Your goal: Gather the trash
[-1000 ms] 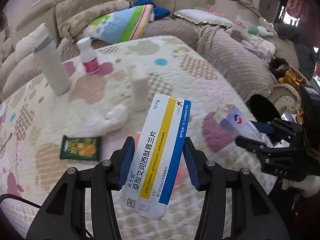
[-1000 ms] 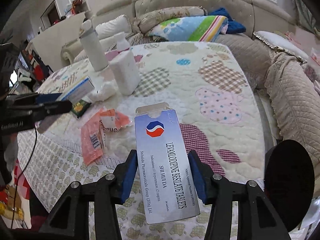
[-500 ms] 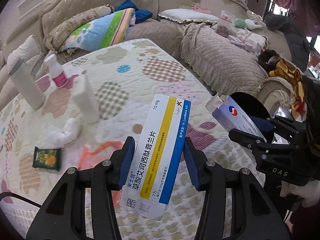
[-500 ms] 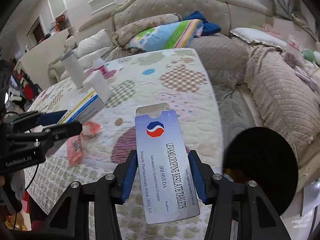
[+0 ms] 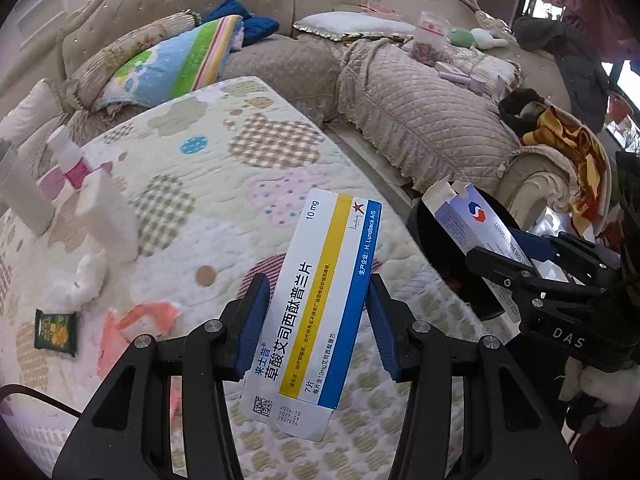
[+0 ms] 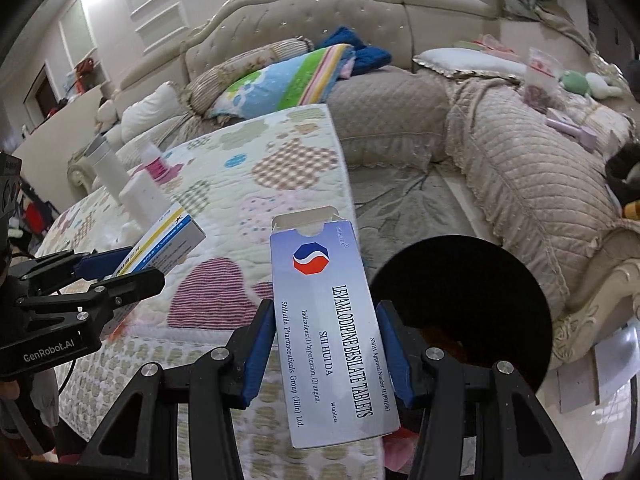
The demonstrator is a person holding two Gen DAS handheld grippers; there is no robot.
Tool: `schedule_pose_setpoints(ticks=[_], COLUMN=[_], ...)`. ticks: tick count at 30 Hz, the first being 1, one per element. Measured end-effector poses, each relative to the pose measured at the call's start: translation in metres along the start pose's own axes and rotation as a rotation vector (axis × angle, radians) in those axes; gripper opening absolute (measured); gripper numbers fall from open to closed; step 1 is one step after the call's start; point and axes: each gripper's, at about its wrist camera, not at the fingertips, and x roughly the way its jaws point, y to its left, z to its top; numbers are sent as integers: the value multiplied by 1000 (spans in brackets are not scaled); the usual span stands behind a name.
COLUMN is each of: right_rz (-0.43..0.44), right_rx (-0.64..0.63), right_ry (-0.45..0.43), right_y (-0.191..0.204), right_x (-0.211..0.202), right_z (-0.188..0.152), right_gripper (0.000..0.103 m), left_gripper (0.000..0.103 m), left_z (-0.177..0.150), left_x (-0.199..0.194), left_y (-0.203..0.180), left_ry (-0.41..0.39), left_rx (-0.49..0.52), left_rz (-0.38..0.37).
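My left gripper (image 5: 316,316) is shut on a white medicine box with a yellow and blue stripe (image 5: 316,304), held above the table's right edge. My right gripper (image 6: 326,344) is shut on a silver-blue tablet box with an open top flap (image 6: 328,320), held beside a round black bin (image 6: 460,304). In the left wrist view the right gripper (image 5: 532,256) holds the tablet box (image 5: 472,220) over the bin (image 5: 444,248). In the right wrist view the left gripper (image 6: 104,276) and its box (image 6: 168,240) show at left.
The quilted table (image 5: 224,184) carries an orange wrapper (image 5: 132,324), a green packet (image 5: 56,328), crumpled tissue (image 5: 80,280), white bottles (image 5: 108,216) and a pink-banded bottle (image 5: 72,160). A beige sofa (image 5: 420,116) with cushions curves behind and to the right.
Both grippers have swung right with their boxes, away from the table middle. The black bin has come closer and now lies just beside the right gripper's box.
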Motion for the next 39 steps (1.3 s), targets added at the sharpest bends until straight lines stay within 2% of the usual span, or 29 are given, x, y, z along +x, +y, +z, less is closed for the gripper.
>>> schedule_pose_setpoints(ticks=[11, 39], right_rz=[-54, -106], right_rx=[76, 194], right_ry=[2, 31], right_y=[-42, -106], right_x=[-7, 4], right_z=[-4, -14], right_gripper=[50, 50], left_gripper=[47, 46], left_z=[13, 34], left_x=[17, 65], left_y=[-40, -92], left_ry=[16, 88], left_rx=[37, 34], left_rz=[-56, -127])
